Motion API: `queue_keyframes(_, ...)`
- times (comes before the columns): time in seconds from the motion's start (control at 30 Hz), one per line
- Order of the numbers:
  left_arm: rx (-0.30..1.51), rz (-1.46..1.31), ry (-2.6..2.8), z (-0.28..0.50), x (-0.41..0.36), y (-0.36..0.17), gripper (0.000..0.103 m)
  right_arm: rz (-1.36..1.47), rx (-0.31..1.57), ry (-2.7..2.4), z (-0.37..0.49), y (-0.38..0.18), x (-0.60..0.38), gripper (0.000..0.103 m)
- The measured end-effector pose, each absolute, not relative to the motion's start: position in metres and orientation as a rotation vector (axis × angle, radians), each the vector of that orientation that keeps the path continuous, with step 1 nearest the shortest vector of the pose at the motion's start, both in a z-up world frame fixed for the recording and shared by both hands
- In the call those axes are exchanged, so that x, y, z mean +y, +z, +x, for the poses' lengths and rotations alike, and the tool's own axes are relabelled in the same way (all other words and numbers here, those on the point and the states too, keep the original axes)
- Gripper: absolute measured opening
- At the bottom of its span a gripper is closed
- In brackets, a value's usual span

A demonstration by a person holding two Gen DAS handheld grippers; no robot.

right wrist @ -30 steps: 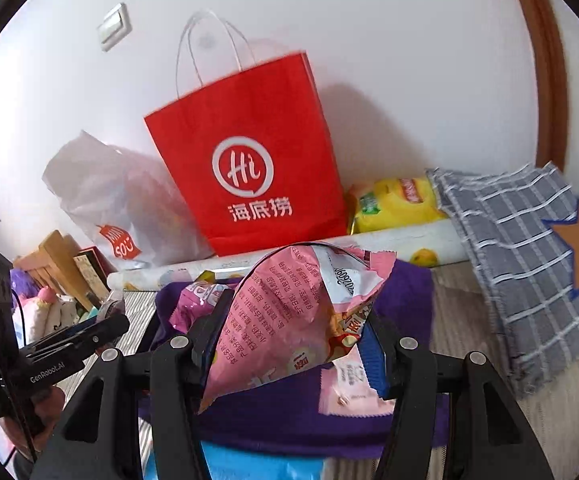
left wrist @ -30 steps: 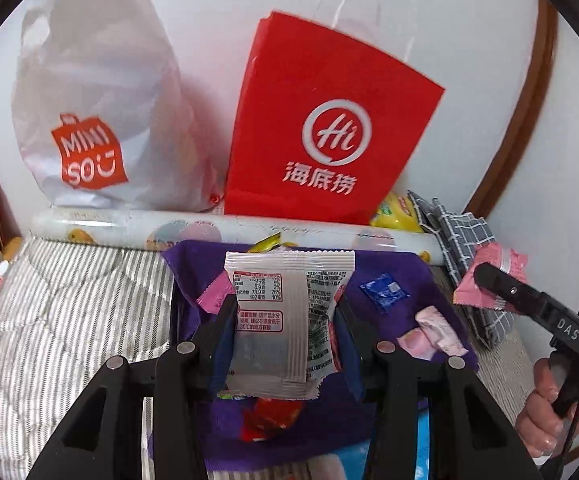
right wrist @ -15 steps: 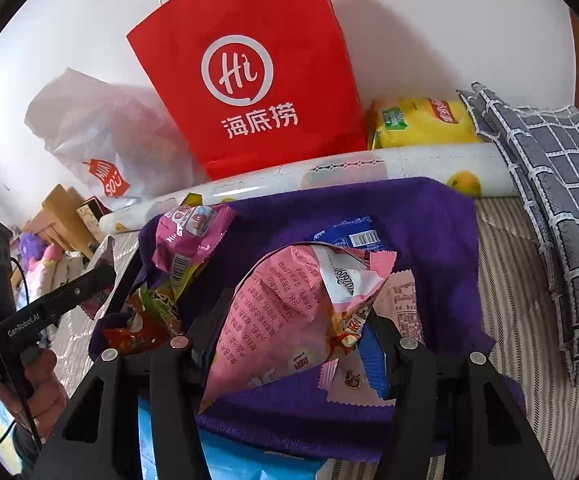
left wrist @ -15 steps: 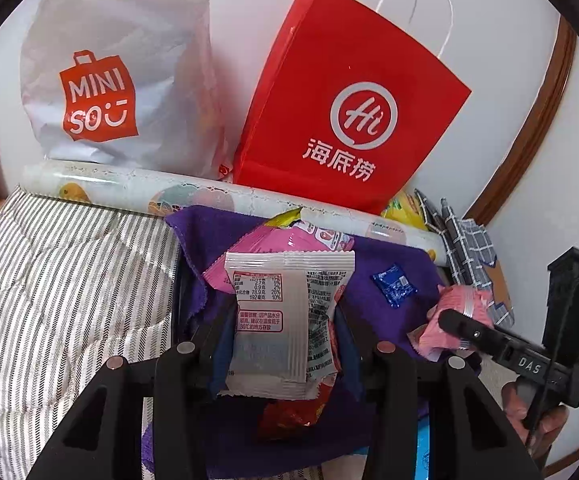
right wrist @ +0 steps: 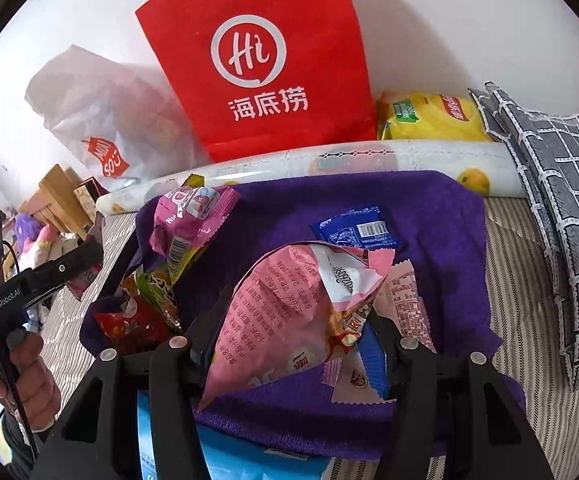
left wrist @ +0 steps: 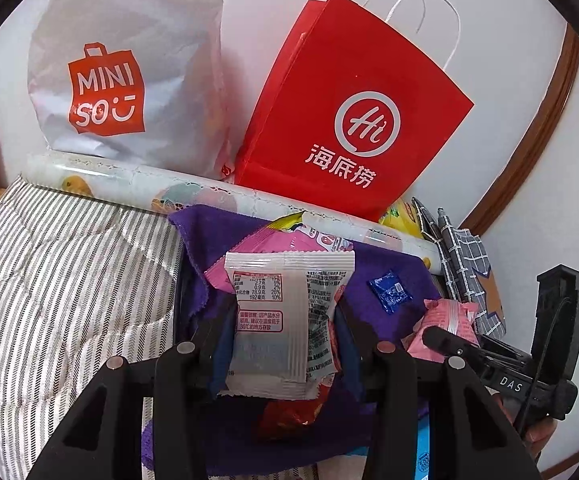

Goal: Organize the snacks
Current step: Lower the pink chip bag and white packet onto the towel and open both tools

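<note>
Soft, even indoor light; the red bag [right wrist: 257, 60] casts a faint shadow rightward; fisheye edges curve into dark corners.

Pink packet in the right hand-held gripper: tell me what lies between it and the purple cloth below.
Nothing visible blocks the drop. The pink packet hangs over the purple cloth; a blue packet lies beyond it and a pale pink sachet partly under it.

Beyond my fingers I see a bed with a striped quilt [left wrist: 69, 280]. A purple towel [right wrist: 429, 208] is spread on it directly ahead of both sets of fingers. Past the towel's far edge a patterned roll [right wrist: 369, 156] lies across the quilt. To the right of my right-hand fingers, a grey checked cushion [right wrist: 561, 184] rests on the quilt.
</note>
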State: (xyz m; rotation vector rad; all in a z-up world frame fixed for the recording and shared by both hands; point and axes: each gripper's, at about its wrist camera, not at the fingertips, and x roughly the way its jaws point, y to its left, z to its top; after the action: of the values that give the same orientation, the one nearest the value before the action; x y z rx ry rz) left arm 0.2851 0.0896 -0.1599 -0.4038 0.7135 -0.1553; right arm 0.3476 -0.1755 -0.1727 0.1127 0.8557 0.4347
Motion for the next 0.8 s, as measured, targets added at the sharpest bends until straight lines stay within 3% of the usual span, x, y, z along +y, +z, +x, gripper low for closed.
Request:
queue_keyframes(0.47,0.721,-0.422,-0.186,0.287,0.087,-0.164,0.043,0.098,0.919,0.48,0.344,-0.173,-0.172,0.058)
queue_keyframes(0.8,0.702,-0.427,-0.22,0.284,0.08,-0.16,0.043,0.067,0.848,0.473,0.333,-0.158,-0.173,0.064)
